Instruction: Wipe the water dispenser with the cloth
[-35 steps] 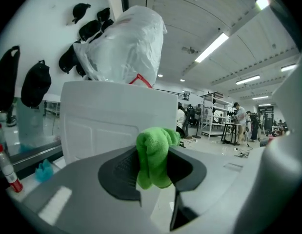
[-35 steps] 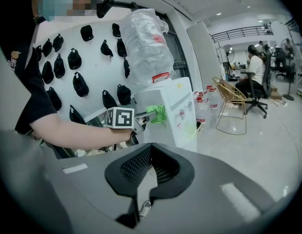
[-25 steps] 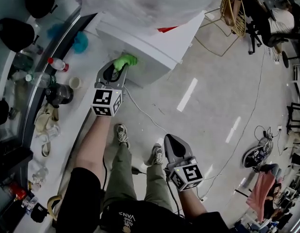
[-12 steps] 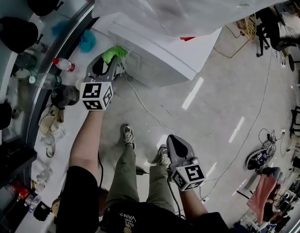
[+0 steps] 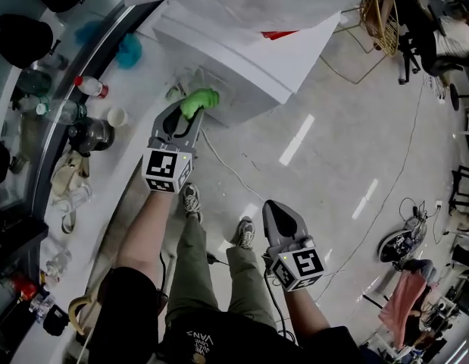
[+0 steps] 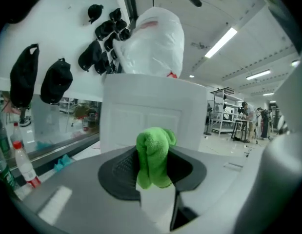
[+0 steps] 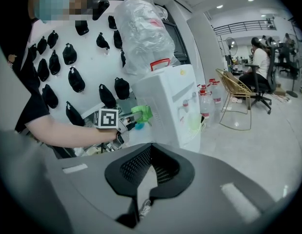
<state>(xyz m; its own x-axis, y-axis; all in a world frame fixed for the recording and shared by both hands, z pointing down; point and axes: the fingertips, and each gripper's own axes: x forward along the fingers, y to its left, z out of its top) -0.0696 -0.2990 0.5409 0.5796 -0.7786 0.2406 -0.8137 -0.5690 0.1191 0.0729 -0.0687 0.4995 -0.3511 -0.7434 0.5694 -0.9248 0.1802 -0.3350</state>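
The white water dispenser (image 5: pixel 242 59) stands ahead of me, with a clear plastic bag over the bottle on top (image 6: pixel 153 40). My left gripper (image 5: pixel 190 111) is shut on a bunched green cloth (image 5: pixel 198 99), which is pressed against the dispenser's side panel. In the left gripper view the green cloth (image 6: pixel 153 155) fills the gap between the jaws, with the white dispenser wall (image 6: pixel 146 118) right behind it. My right gripper (image 5: pixel 279 220) hangs low over the floor, shut and holding nothing. In the right gripper view the dispenser (image 7: pixel 172 104) and the green cloth (image 7: pixel 142 113) show to the front.
A counter (image 5: pixel 82 105) on the left carries bottles, a cup and a blue rag. Black caps (image 7: pixel 72 79) hang on the wall behind. A cable (image 5: pixel 234 174) runs over the floor. A wire chair (image 5: pixel 374 14) and a seated person are at the far right.
My left gripper has slid the cloth down and to the right along the dispenser's side after going up to the left. The right gripper has barely moved.
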